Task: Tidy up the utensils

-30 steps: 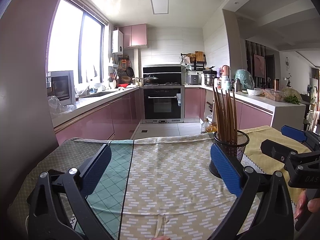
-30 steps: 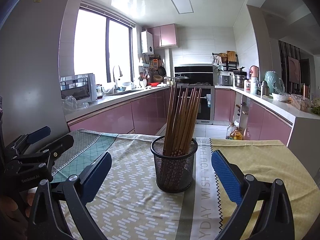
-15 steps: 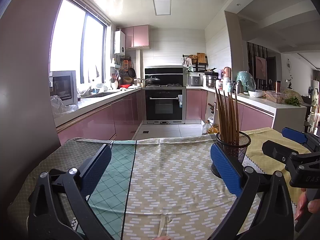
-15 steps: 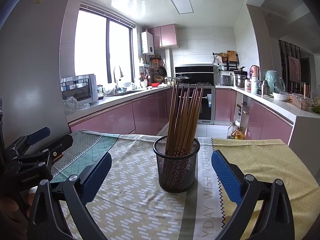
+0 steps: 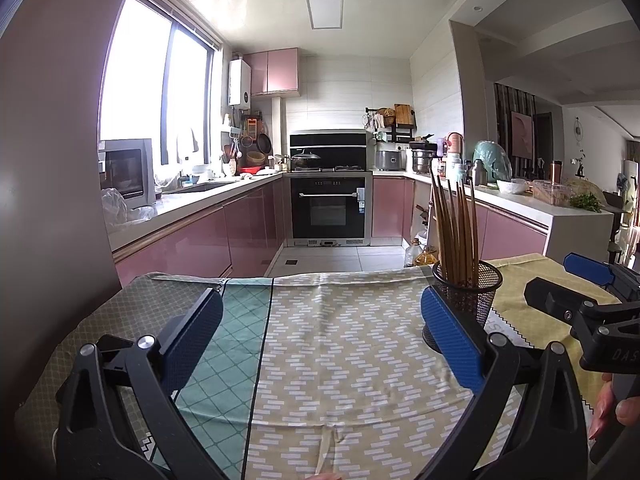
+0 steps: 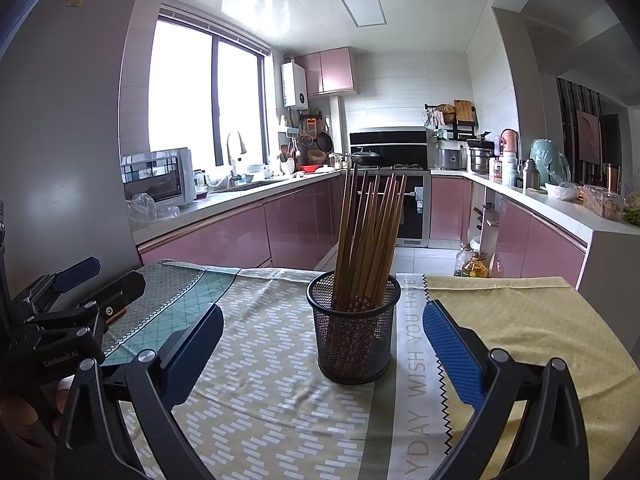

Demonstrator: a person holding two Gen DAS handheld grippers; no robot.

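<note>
Left gripper [image 5: 320, 336] was spread wide with nothing between its pads, hovering over the tablecloth [image 5: 344, 344]. Right gripper [image 6: 322, 344] likewise gaped, empty. Mesh cup [image 6: 354, 332] stood upright on the cloth, ahead of the right gripper and centred between its pads, not touching them. Chopsticks [image 6: 370, 240] stood bundled in the cup, fanned slightly. Kitchen counters [image 6: 240, 200] lay beyond.

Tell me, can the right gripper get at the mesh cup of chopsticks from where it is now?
Probably yes. The right gripper is open and the mesh cup stands upright straight ahead, centred between its fingers, with only bare tablecloth before it. The left gripper sits off to the side.
</note>
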